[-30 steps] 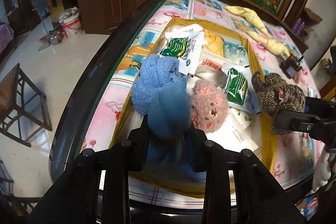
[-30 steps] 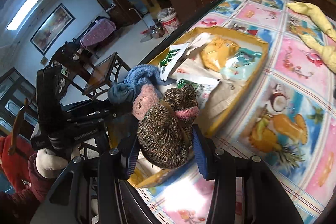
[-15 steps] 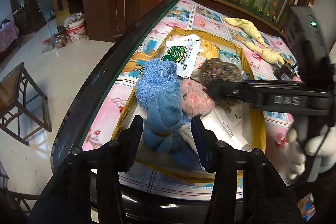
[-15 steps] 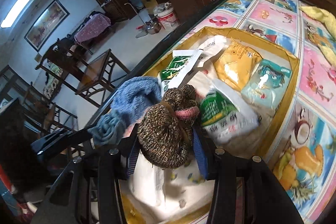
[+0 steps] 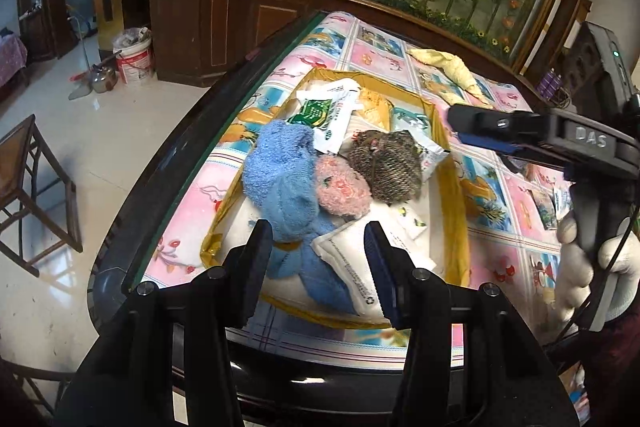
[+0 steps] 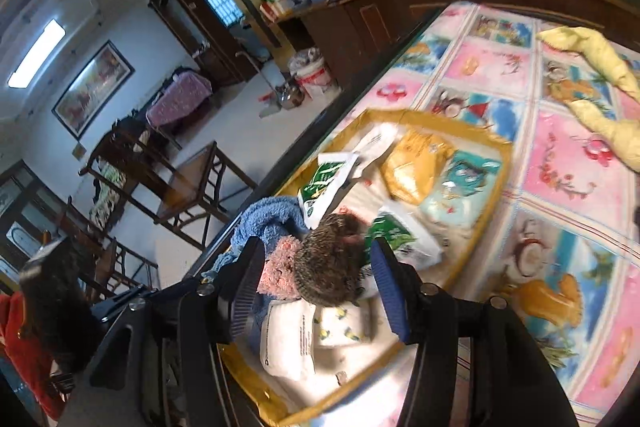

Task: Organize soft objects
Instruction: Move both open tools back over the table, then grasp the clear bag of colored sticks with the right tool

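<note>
A gold tray on the quilted table holds a blue fluffy sock bundle, a pink sock ball and a brown knit sock ball side by side among packets. My left gripper is open just above the near end of the blue bundle, its pads clear of it. In the right wrist view my right gripper has its jaws opening, with the brown ball lying loose in the tray below them. The left wrist view shows the right gripper raised over the tray's right side.
White, green and yellow packets fill the far half of the tray. A yellow cloth lies on the quilt beyond it. The table's dark rim runs along the left, with a wooden chair on the floor below. A gloved hand holds the right gripper.
My left gripper let go of the blue bundle and drew back and up. My right gripper carried the brown ball over the tray, set it beside the pink ball and opened.
</note>
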### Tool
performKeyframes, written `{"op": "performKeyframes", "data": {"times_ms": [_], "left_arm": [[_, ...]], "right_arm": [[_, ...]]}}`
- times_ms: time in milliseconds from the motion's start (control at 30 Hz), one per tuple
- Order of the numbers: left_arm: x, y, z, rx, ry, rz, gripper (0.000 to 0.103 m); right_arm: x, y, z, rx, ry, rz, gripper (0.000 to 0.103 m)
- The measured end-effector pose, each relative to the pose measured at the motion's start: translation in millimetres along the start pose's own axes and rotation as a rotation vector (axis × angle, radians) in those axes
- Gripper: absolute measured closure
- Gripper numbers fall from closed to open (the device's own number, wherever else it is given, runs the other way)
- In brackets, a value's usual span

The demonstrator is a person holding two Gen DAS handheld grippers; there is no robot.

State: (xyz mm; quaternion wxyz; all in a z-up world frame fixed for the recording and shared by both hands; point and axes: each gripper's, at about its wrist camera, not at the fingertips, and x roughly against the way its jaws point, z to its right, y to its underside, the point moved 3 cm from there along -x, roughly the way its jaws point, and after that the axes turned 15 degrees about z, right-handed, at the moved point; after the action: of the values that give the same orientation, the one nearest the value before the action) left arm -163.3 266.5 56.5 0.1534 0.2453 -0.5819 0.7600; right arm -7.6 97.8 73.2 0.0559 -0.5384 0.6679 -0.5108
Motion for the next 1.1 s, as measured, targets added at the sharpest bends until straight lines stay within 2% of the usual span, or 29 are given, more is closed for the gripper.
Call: {"op": "performKeyframes", "data": {"times_ms": [100,200,333,500,633,800,900,1033,1100], "left_arm": [[4.9,-0.2,10.2,-0.012,0.022,0.004,0.055],[8.9,-0.2,23.4,-0.029,0.050,0.003,0.055],[14.6,0.8,43.8,-0.046,0.112,0.002,0.055],[13.0,5.4,78.9,-0.083,0.204,-0.023,0.055],[6.9,15.7,112.5,-0.119,0.279,-0.062,0.055],[2.7,28.1,140.4,-0.156,0.329,-0.102,0.055],[2.3,31.9,148.0,-0.171,0.337,-0.114,0.055],[1.1,32.1,145.9,-0.165,0.331,-0.116,0.055],[0.7,31.8,143.7,-0.156,0.327,-0.117,0.055]], "right_arm": [[31.1,-0.2,22.0,-0.023,0.027,0.043,0.046],[63.0,5.7,52.3,-0.046,0.097,0.079,0.046],[114.9,18.1,109.6,-0.101,0.228,0.129,0.046],[185.0,32.5,185.5,-0.234,0.421,0.202,0.045],[225.4,34.9,219.9,-0.269,0.520,0.246,0.045],[241.2,37.4,245.6,-0.296,0.578,0.264,0.045],[232.6,35.2,250.8,-0.275,0.564,0.242,0.045],[197.2,34.1,233.9,-0.188,0.486,0.136,0.045],[177.6,35.9,232.9,-0.156,0.510,0.083,0.045]]}}
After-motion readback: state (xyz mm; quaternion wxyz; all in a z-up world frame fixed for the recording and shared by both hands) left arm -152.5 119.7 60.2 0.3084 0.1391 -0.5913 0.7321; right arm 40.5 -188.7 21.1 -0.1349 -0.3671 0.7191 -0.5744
